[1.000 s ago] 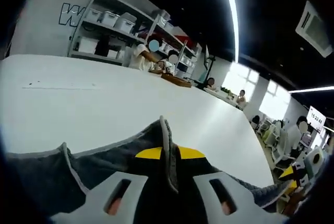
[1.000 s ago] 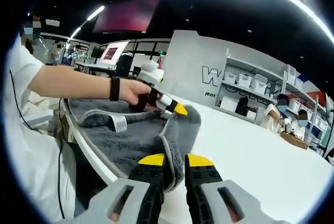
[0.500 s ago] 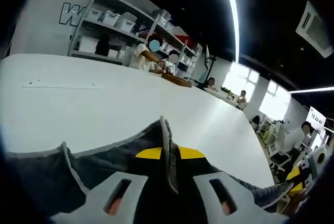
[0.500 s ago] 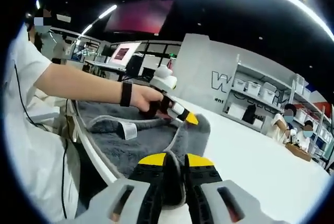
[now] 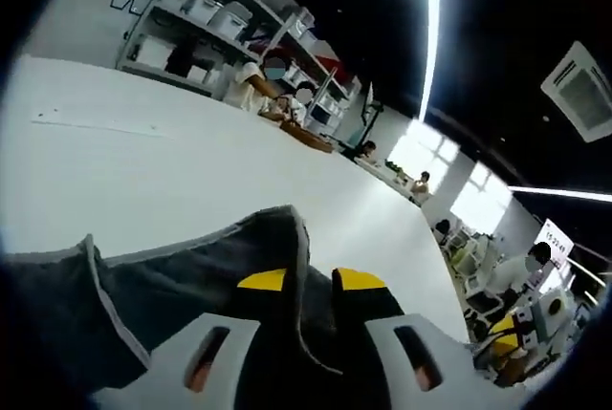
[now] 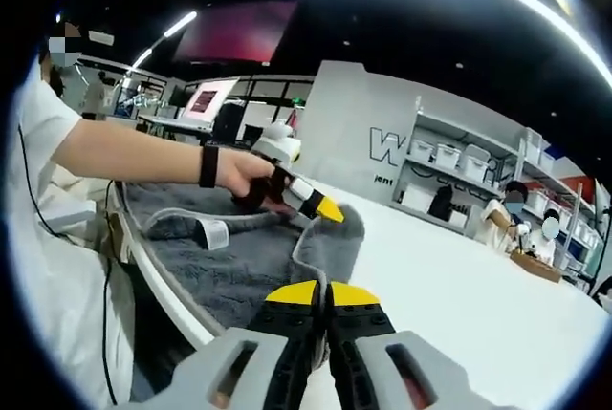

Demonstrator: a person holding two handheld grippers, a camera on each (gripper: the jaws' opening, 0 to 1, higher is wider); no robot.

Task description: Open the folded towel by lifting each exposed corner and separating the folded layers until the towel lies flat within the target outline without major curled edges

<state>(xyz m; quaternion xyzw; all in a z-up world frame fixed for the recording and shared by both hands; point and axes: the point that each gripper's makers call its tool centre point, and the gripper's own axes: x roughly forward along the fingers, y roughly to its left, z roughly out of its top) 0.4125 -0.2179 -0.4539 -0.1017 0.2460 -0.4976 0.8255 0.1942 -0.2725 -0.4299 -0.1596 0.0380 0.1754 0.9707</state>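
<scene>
- Left gripper view: the left gripper has its yellow-tipped jaws pinching a raised fold of the grey towel, the pale hem running up between the tips.
- The towel spreads from the jaws out to the left, lying on the white table, with another pale hem line further left.
- Beyond the table stand shelves with white bins, and people sit at the far end.
- Low on the right, a second yellow tip peeks in; too small to say more.
- Right gripper view: the right gripper has its jaws pressed together on the towel's near edge, the pale hem disappearing between the yellow tips.
- The towel lies at the table's near corner, rumpled, a white label showing on it.
- The person's hand, with a dark wristband, holds the left gripper, its yellow tip on the towel's far fold.
</scene>
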